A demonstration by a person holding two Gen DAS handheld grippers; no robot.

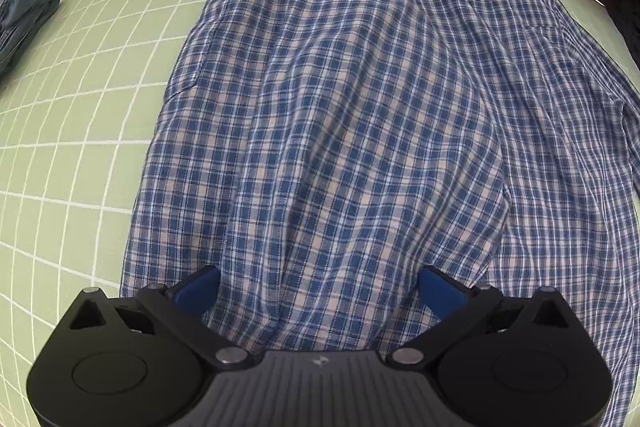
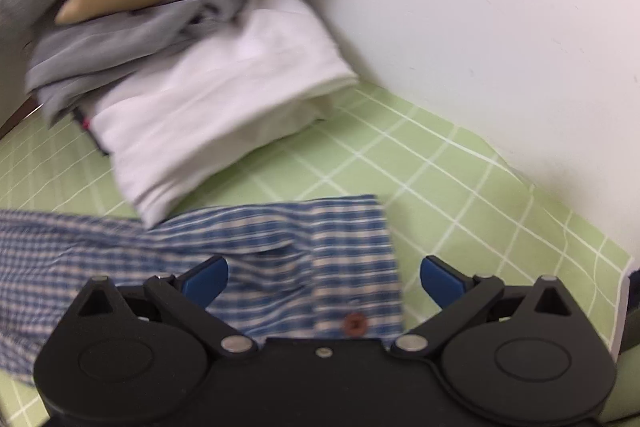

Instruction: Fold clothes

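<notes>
Plaid shirt (image 1: 340, 131): thin, limp, creases easily. Best hold: sleeve cuff (image 2: 352, 267), hem. Left gripper (image 1: 320, 291), right gripper (image 2: 324, 279) both spread wide, holding nothing.

From my remote seat the checked shirt (image 1: 340, 115) looked like thin woven cotton, matt, softly creased, with a small reddish-brown plastic button (image 2: 354, 323) on its cuff (image 2: 352, 267). The green mat (image 1: 80, 99) read as smooth vinyl with printed white grid lines and a faint sheen. The left gripper (image 1: 320, 291) and the right gripper (image 2: 324, 281) were matt black plastic with bright metal pins, their blue pads (image 1: 438, 287) smooth and slightly glossy. I saw the stacked clothes (image 2: 208, 75) as soft cloth: white, grey and tan, all matt. The wall (image 2: 500, 27) looked painted, flat and faintly scuffed
</notes>
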